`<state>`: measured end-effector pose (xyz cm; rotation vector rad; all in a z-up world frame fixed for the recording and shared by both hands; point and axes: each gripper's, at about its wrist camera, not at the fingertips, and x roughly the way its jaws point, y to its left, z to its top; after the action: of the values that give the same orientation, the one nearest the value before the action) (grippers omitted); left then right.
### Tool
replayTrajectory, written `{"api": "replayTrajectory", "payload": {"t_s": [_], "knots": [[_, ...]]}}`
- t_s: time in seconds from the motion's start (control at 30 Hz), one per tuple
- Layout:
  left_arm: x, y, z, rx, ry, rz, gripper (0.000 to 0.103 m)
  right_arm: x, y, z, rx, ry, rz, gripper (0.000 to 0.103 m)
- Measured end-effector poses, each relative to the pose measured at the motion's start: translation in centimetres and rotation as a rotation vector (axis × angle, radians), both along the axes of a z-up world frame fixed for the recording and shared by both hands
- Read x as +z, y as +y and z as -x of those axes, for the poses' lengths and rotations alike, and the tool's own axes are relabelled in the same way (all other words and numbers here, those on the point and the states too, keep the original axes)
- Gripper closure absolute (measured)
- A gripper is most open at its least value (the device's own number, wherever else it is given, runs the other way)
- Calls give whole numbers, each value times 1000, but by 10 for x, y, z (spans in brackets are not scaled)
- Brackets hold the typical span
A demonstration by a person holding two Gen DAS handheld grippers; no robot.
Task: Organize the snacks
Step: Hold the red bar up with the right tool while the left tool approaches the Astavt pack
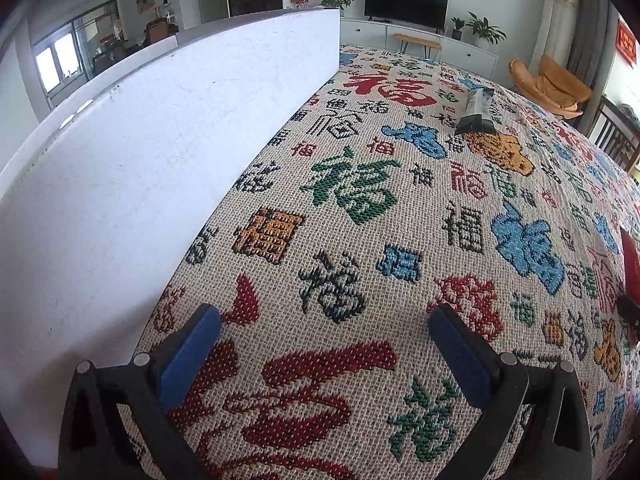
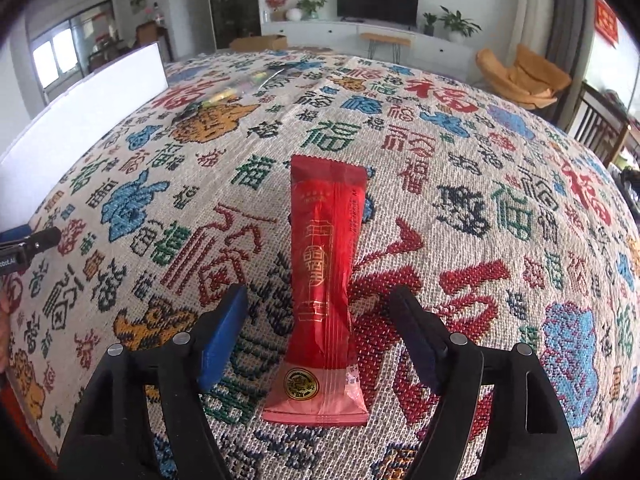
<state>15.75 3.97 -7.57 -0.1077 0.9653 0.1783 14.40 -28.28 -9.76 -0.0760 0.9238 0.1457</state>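
Both grippers' fingers gape empty; red packet point(image 2: 324, 300) lies between right ones, blurry snacks point(image 2: 240, 88) beyond.

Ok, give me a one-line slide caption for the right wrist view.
Right gripper open, its pads clear of a red snack packet lying flat on the patterned tablecloth.

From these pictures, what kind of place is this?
Most likely a home living room: a television on a low white cabinet, potted plants, and an orange lounge chair behind the patterned cloth.
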Motion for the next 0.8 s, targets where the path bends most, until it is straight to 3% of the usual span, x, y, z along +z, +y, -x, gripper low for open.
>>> {"api": "replayTrajectory", "payload": {"t_s": [0.8], "knots": [[1, -2, 4, 1, 2, -1, 0, 0, 0, 0, 0, 0, 0, 26]]}}
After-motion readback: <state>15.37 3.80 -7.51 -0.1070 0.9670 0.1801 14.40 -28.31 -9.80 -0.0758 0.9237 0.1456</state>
